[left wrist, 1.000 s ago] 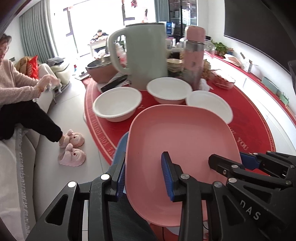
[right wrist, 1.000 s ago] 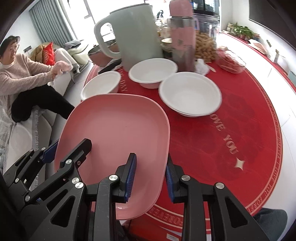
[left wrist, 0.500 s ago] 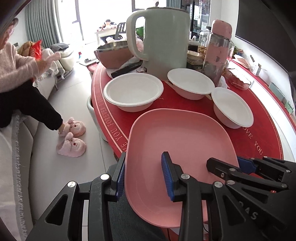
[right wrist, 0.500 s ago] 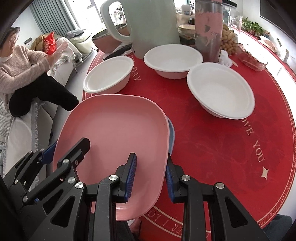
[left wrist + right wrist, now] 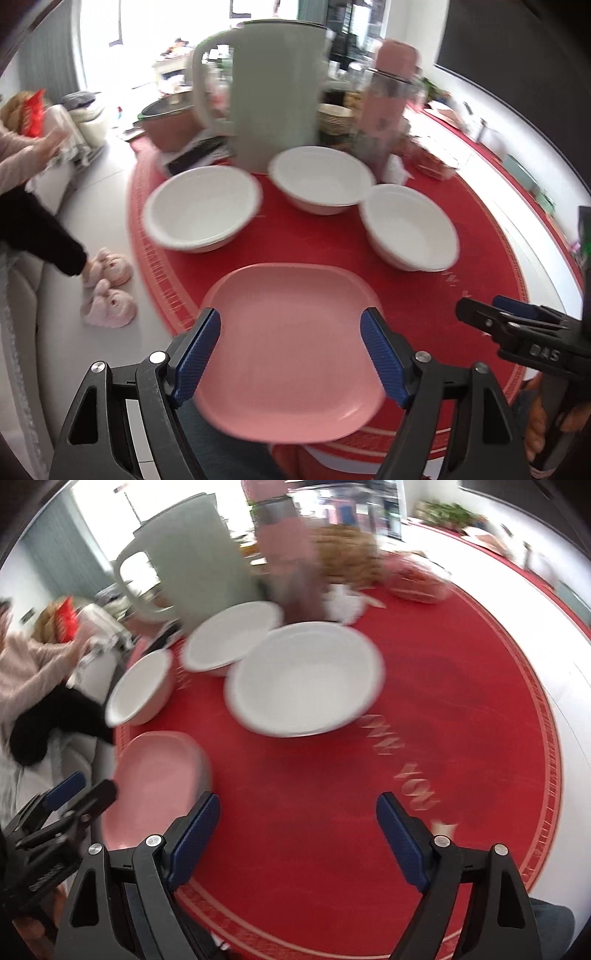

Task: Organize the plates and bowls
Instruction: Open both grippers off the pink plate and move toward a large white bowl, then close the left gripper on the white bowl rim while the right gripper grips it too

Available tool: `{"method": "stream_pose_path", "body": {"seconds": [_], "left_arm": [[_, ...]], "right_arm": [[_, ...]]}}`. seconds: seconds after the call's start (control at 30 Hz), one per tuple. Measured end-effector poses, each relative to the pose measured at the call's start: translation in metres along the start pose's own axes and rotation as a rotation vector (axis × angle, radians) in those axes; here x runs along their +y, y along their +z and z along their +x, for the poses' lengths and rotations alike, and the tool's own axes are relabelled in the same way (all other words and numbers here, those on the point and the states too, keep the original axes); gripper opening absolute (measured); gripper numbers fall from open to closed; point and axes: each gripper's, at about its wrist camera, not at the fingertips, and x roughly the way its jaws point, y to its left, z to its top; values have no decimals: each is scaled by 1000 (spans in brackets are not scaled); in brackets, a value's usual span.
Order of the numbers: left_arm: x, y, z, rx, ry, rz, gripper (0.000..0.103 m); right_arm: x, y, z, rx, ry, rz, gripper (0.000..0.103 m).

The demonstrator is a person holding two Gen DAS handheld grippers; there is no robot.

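Note:
The pink plate (image 5: 291, 350) lies on the red tablecloth (image 5: 424, 291) at the table's near edge. My left gripper (image 5: 291, 354) hovers over it with its jaws opening wide; the blue pads (image 5: 195, 354) stand at the plate's two sides and do not press on it. My right gripper (image 5: 297, 805) is to the right of the plate (image 5: 155, 779), jaws opening over bare red cloth with nothing between them. Three white bowls (image 5: 203, 208) (image 5: 321, 179) (image 5: 410, 225) stand in a row behind the plate.
A pale green kettle (image 5: 273, 99), a pink bottle (image 5: 388, 99) and a brown pot (image 5: 170, 122) crowd the back of the table. A person (image 5: 22, 192) sits at the left beside pink slippers (image 5: 107, 291) on the floor. Both views are blurred by motion.
Both grippers were shut on the pink plate's rim; both have let go and spread wide. The plate now rests on the cloth, and the right gripper has swung right, away from it.

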Motion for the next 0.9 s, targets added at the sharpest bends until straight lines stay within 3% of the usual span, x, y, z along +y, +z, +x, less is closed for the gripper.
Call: {"method": "stream_pose_path", "body": {"seconds": [0.13, 0.33, 0.53, 0.67, 0.77, 0.8, 0.9], "left_arm": [[-29, 27, 19, 62, -47, 13, 81], [-48, 62, 58, 149, -57, -58, 81], [-59, 83, 97, 208, 10, -57, 81], [-60, 88, 116, 267, -18, -87, 81], [-56, 90, 128, 293, 0, -114, 81], [-54, 91, 131, 306, -9, -130, 81], [-48, 89, 144, 365, -43, -185, 80]], "right_arm": [[-32, 11, 5, 22, -4, 87, 87], [-51, 36, 15, 17, 7, 128, 87], [-58, 67, 40, 18, 5, 127, 87], [-60, 78, 59, 47, 8, 129, 87], [-58, 85, 73, 63, 2, 120, 87], [-58, 86, 77, 71, 4, 119, 86], [-57, 88, 84, 81, 11, 118, 67]]}}
